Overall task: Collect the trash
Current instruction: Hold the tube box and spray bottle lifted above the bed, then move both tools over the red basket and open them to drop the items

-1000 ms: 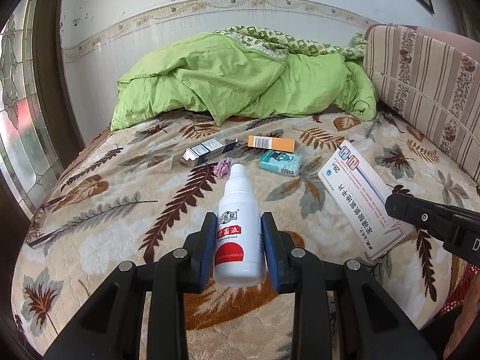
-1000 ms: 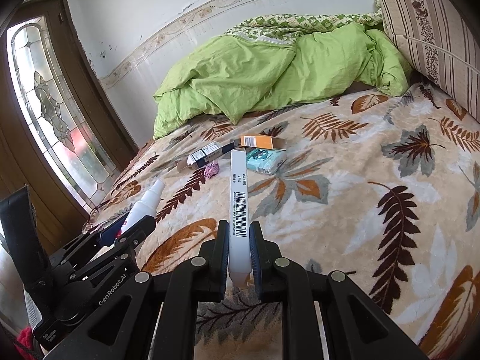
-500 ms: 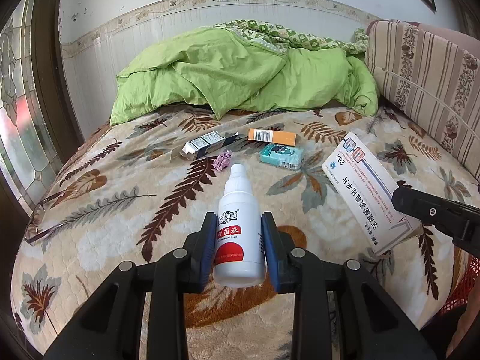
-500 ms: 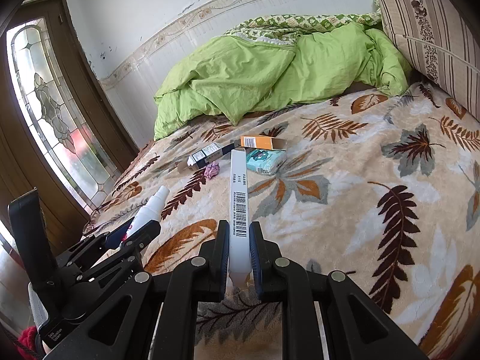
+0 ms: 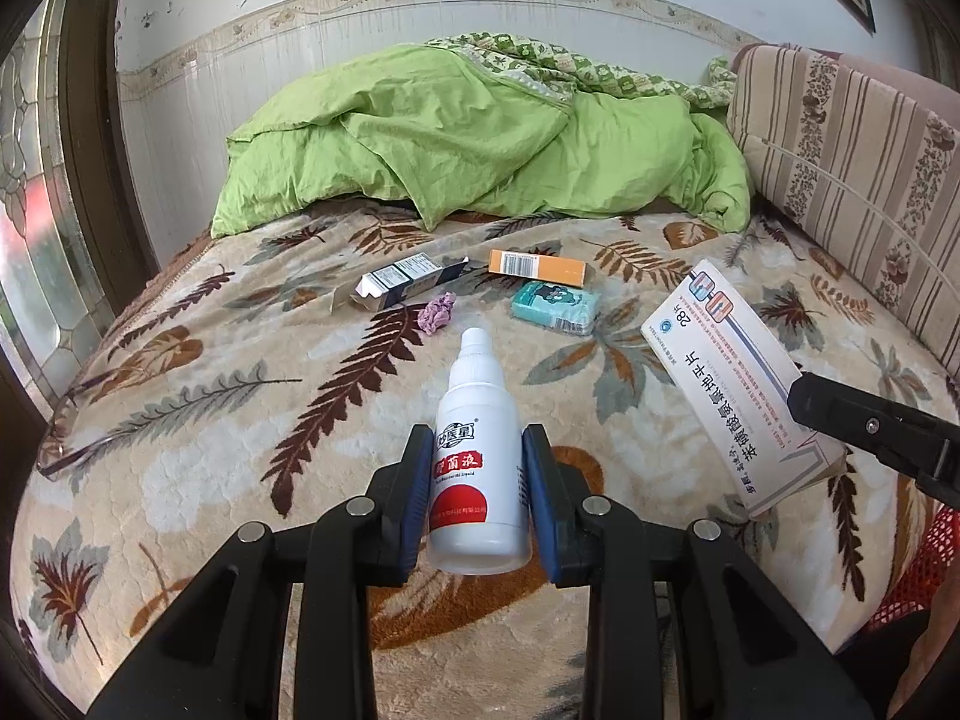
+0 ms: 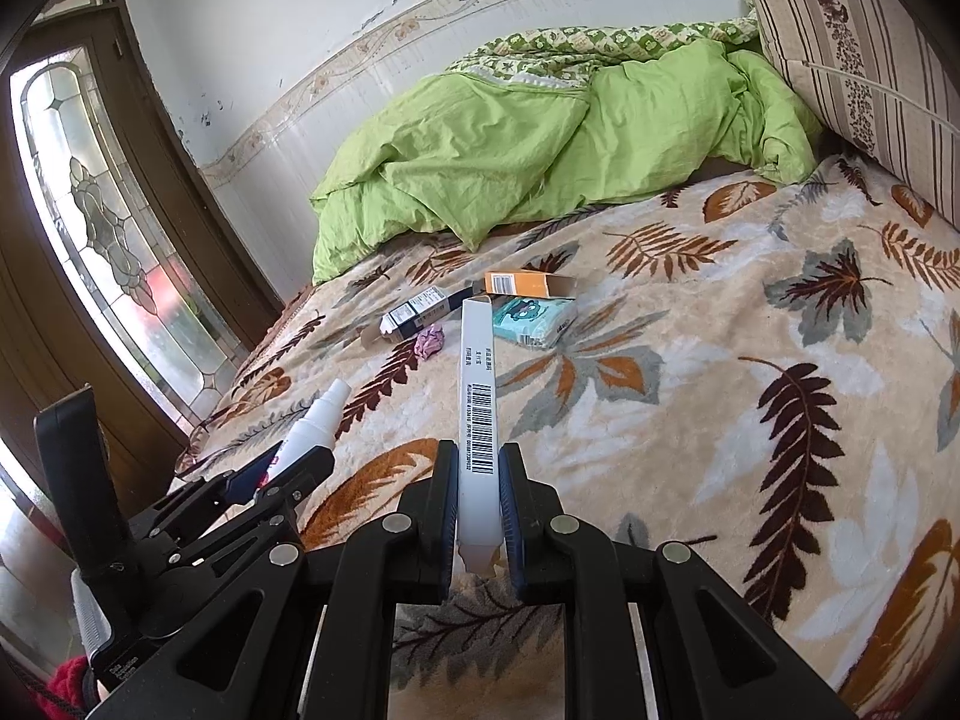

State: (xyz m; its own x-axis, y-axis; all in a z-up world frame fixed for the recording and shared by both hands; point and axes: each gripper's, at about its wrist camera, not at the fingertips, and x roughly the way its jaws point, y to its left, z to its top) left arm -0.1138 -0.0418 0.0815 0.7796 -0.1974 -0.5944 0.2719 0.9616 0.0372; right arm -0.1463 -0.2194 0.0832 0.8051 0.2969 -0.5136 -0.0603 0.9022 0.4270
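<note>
The left gripper (image 5: 478,483) is clamped on one white bottle (image 5: 478,456), pads against the label sides, cap pointing forward, apparently lifted clear of the bed (image 5: 198,420); the grip on the wide body looks chosen for a firm hold. The right gripper (image 6: 478,498) is closed on one flat white box (image 6: 477,420), held edge-on by its near end so the thin faces sit between the pads; in the left view its broad printed face (image 5: 735,384) shows. Both items appear held ready for disposal; a red mesh (image 5: 936,576) at the bed's edge may be the bin, unconfirmed. Remaining on the bed, clustered mid-blanket: one dark carton (image 5: 405,288), one orange box (image 5: 537,267), one teal pack (image 5: 555,307), one purple wad (image 5: 437,313). Four uncollected, two in hand.
</note>
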